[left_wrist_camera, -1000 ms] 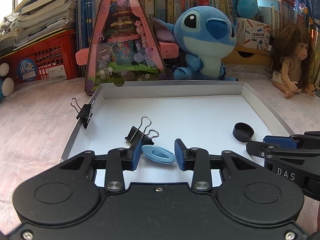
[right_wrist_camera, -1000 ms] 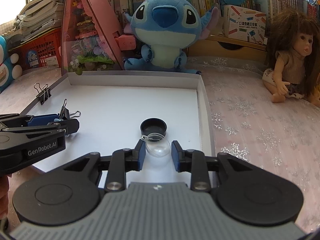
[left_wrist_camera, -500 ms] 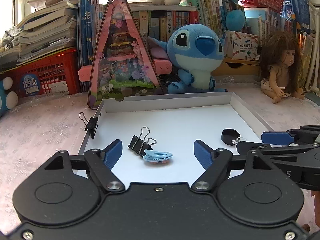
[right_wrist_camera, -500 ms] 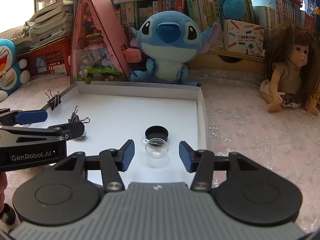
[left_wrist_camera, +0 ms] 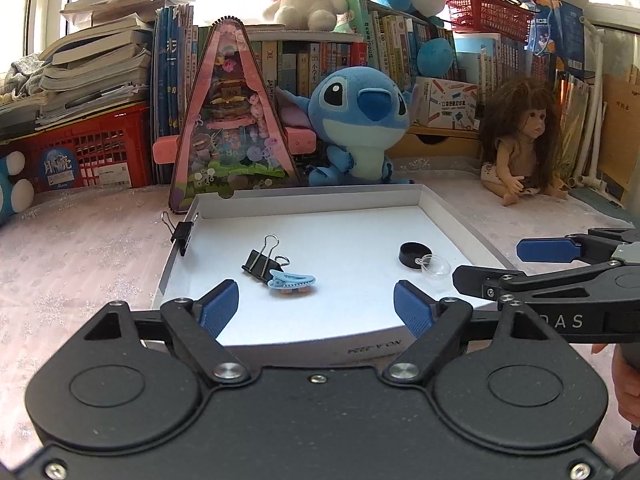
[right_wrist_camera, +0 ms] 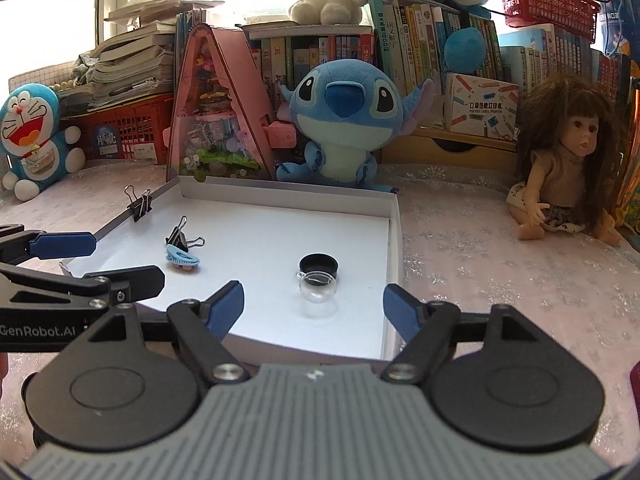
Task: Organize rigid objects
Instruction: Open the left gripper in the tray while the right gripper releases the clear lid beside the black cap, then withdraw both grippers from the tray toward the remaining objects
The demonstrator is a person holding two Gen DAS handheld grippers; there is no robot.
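Left tongs (left_wrist_camera: 316,306) opening, empty, right tongs (right_wrist_camera: 313,306) opening, empty, clear dome (right_wrist_camera: 317,286) half-hiding black cap (right_wrist_camera: 319,264)

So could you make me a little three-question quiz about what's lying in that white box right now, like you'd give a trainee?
1. True or false: the blue hair clip lies touching a black binder clip inside the white tray.
2. Which thing sits right beside the black round cap? A) a doll B) the clear little globe C) a red basket
3. Fill in: a second binder clip is clamped on the tray's ____ wall, as the right wrist view shows it.

Key: 1 true. 2 B. 3 left.

The left gripper and right gripper hold nothing; their jaws are opening.
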